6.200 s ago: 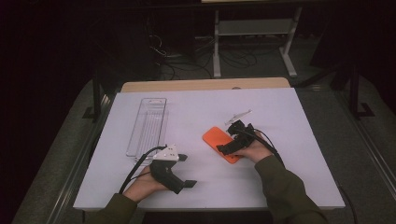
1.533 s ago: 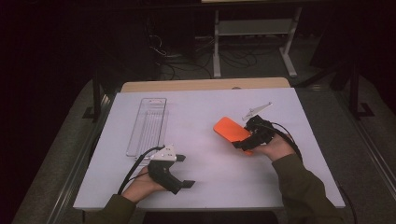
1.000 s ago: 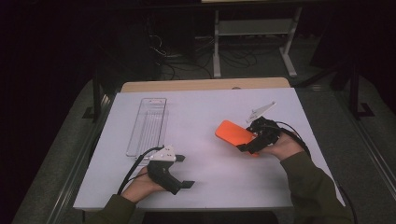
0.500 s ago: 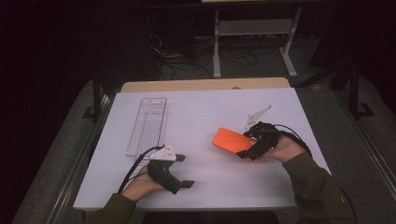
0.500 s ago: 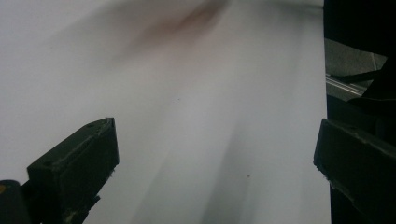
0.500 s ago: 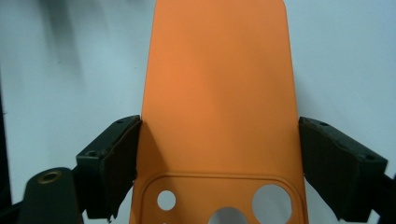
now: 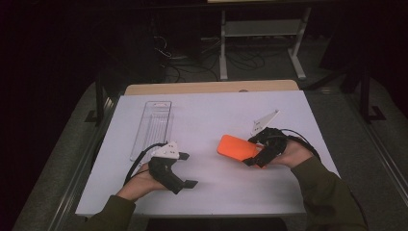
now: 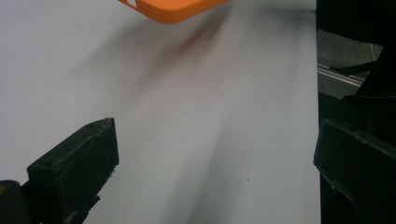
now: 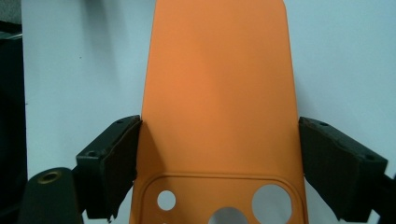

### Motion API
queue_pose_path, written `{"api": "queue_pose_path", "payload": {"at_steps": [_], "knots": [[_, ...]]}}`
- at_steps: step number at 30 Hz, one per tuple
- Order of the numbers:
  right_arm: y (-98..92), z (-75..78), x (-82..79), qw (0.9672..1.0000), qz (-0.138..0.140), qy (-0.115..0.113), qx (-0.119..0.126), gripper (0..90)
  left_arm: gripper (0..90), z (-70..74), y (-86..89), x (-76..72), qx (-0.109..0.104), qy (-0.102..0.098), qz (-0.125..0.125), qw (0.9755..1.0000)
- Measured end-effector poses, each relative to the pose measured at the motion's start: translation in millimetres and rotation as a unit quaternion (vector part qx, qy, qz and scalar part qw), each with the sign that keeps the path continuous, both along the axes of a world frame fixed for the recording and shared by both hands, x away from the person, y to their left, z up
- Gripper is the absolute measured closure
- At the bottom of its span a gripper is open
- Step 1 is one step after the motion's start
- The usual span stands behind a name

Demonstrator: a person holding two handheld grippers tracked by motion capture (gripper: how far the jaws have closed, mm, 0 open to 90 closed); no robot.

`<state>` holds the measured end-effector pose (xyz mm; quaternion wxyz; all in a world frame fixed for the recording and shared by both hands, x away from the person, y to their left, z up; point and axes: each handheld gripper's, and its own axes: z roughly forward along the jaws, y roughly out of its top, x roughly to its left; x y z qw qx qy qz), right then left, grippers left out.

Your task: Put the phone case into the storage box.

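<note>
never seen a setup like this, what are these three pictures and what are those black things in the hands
A person sits at a white table and holds a hand-held tool with two black jaws, called a gripper, in each hand. The high view looks down on the table from above the person. The other two views come from small cameras that ride on the grippers and look along their jaws.

The right gripper is closed on the sides of an orange phone case, camera holes towards the gripper; its own view shows the case between both jaws. The left gripper is open, with nothing between its jaws, low over the table. A clear plastic tray lies at the far left.
</note>
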<state>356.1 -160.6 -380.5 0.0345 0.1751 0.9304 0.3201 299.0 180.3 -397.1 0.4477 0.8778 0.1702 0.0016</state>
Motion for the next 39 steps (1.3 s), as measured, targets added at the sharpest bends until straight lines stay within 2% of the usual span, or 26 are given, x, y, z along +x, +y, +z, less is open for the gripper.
{"api": "queue_pose_path", "payload": {"at_steps": [6,12,16,19,26,33,39], "knots": [[0.3,0.3,0.3,1.0,0.001,-0.002,0.001,15.2,0.0,10.5,-5.3,9.0,0.007,-0.003,-0.012,0.9999],[-0.3,0.8,1.1,1.0,0.004,-0.006,0.001,15.2,0.0,21.2,-11.2,21.3,-0.005,-0.01,-0.019,0.9998],[-1.8,2.3,1.3,1.0,0.003,-0.007,0.002,15.2,0.0,29.0,-14.9,29.3,-0.002,-0.016,-0.03,0.9994],[-4.0,3.6,1.8,0.9999,0.001,-0.011,0.002,15.2,0.0,32.4,-16.2,35.1,-0.01,-0.019,-0.031,0.9993],[-7.3,4.9,3.3,0.9999,-0.001,-0.012,0.004,15.2,0.0,35.1,-22.5,46.1,-0.008,-0.022,-0.036,0.9991],[-3.5,4.7,1.8,0.9998,0.013,-0.016,0.002,15.2,0.0,33.3,-28.6,49.4,0.005,-0.034,-0.054,0.9979],[3.9,1.7,0.3,0.9995,0.027,-0.016,-0.004,15.2,0.0,34.7,-28.8,50.1,0.007,-0.036,-0.056,0.9977]]}}
